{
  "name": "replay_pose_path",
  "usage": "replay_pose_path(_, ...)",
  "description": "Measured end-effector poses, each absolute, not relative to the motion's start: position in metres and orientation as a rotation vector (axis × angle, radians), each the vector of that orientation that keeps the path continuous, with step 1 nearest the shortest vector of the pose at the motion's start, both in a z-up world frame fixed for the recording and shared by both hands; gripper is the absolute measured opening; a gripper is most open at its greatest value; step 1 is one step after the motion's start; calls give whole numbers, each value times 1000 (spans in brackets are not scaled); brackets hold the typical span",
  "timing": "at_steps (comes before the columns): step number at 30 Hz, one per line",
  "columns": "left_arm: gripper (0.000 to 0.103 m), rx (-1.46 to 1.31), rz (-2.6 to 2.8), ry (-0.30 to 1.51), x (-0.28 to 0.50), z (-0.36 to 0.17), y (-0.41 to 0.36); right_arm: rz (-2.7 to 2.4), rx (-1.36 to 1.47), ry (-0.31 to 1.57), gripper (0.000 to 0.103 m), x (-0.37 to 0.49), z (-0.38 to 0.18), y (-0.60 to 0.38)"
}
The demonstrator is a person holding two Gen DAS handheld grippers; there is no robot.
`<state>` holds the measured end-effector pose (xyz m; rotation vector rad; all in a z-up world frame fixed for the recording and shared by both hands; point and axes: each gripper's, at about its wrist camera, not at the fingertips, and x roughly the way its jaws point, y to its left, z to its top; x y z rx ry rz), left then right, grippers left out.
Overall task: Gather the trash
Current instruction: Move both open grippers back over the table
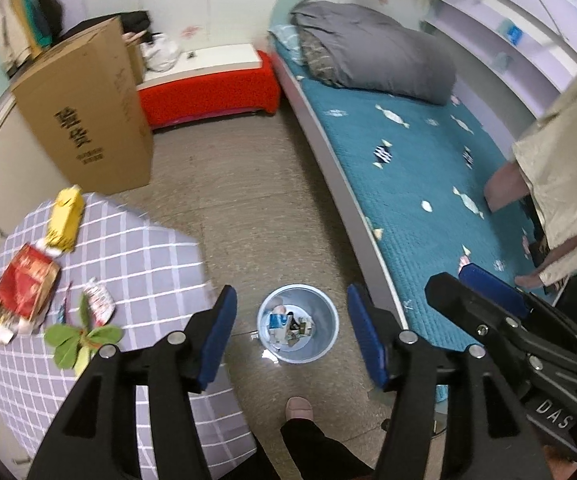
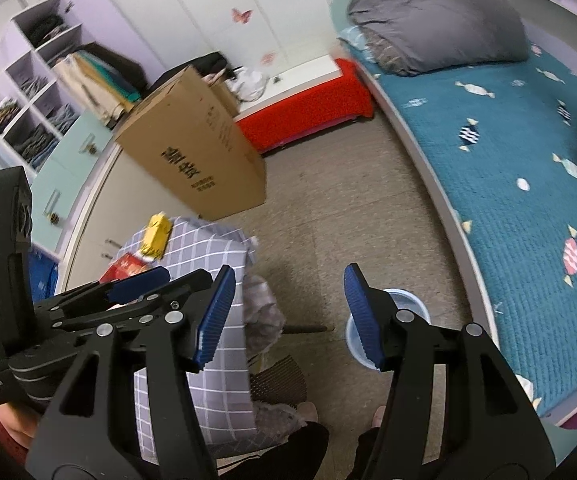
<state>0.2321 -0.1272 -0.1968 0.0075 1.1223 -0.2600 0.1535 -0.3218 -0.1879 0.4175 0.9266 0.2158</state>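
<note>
Both grippers hang spread and empty above the floor: the left gripper (image 1: pixel 292 336) directly over the bin (image 1: pixel 330 316), the right gripper (image 2: pixel 288 316) just right of it. The bin (image 2: pixel 412 300) already holds scraps. Left on the table (image 1: pixel 148 248) lie a yellow carton (image 1: pixel 64 222), red bag (image 1: pixel 28 284), wrapper (image 1: pixel 98 300) and green leaves (image 1: pixel 76 340).

A home bedroom: teal-covered bed (image 1: pixel 420 184), folded grey quilt (image 1: pixel 372 56), and wardrobe shelves (image 2: pixel 36 92) of clothes.
</note>
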Motion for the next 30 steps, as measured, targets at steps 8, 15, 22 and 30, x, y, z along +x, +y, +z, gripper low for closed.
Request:
replay_pose_path(8, 58, -72, -130, 1127, 217, -196, -49, 344, 359, 964, 57, 163, -187, -249)
replay_pose_path(15, 59, -134, -26, 1148, 204, -204, 15, 445, 310, 1012, 58, 170, -194, -182)
replay_pose_path(22, 61, -210, 56, 1190, 198, -221, 84, 496, 286, 1058, 59, 177, -210, -129)
replay_pose_path(30, 61, -300, 128, 1277, 195, -259, 155, 500, 280, 1145, 59, 184, -246, -85)
